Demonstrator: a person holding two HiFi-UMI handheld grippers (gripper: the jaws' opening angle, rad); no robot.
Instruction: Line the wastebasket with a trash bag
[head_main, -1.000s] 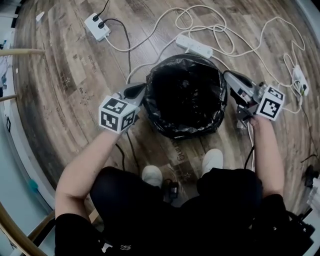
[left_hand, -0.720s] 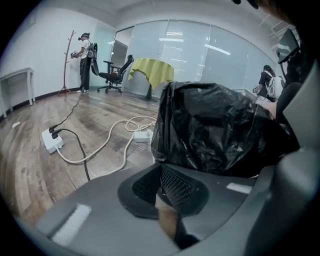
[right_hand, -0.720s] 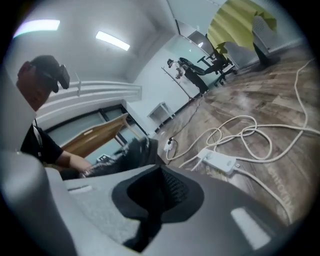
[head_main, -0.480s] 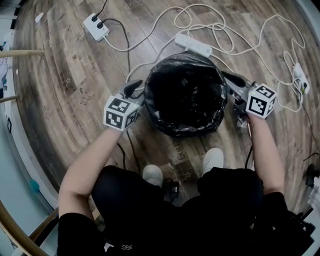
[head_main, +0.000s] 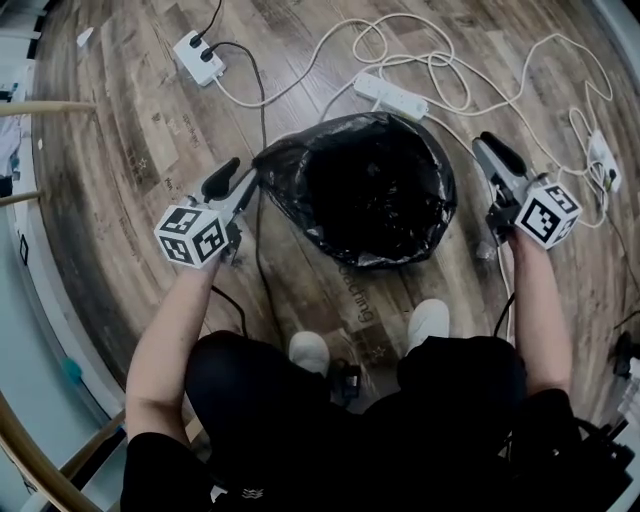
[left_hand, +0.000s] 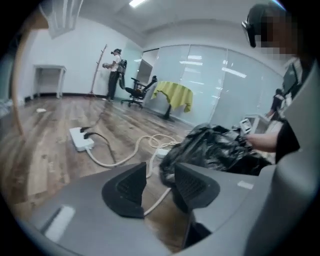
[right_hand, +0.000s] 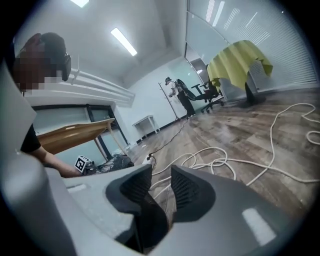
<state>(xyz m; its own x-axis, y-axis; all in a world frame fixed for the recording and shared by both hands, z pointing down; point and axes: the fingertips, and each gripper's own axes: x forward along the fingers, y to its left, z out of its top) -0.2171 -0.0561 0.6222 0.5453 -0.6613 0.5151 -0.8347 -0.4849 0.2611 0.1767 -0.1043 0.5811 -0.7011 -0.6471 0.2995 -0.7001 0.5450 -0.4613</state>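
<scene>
A black trash bag (head_main: 370, 190) covers the wastebasket in the middle of the wood floor; the basket itself is hidden under it. The bag's left edge juts out in a point toward my left gripper (head_main: 232, 172), which stands a little left of the bag. Its jaws have just been opening and hold nothing; only floor and cable show between them (left_hand: 159, 172), with the bag (left_hand: 212, 147) just beyond. My right gripper (head_main: 488, 145) is off the bag's right side. Its jaws have also just been opening, with nothing in the gap (right_hand: 161, 180).
Two white power strips (head_main: 195, 57) (head_main: 390, 95) and looping white cables (head_main: 440, 60) lie beyond the bag. A black cable runs down its left side. The wearer's shoes (head_main: 308, 350) (head_main: 428, 320) stand just before it. Far off are a person (left_hand: 116, 67) and a yellow-draped thing (left_hand: 175, 95).
Both grippers have let go of the bag's rim and opened. The left one has drawn away to the left, the right one outward to the right. The bag's left edge now sticks out.
</scene>
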